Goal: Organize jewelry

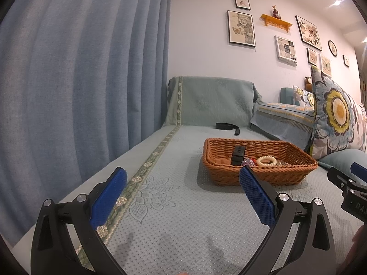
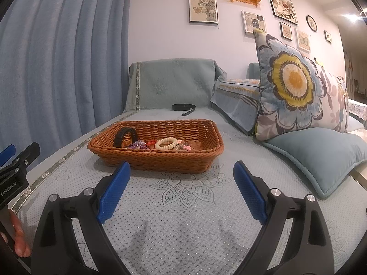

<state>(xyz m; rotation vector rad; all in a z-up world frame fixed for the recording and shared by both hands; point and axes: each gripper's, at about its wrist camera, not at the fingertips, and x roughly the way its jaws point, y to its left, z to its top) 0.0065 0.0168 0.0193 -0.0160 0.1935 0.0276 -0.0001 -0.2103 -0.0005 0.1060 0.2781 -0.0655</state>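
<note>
Sofa cover [image 2: 183, 206], wicker basket [image 2: 160, 158], tangled jewelry [image 2: 140, 145] indistinct, both tongs spread

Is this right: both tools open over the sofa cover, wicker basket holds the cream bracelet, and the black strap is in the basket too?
Not quite. The black strap lies on the sofa cover beyond the wicker basket, not in it; the right wrist view shows this. The rest holds: left tool and right tool are open, and the cream bracelet is in the basket.
</note>
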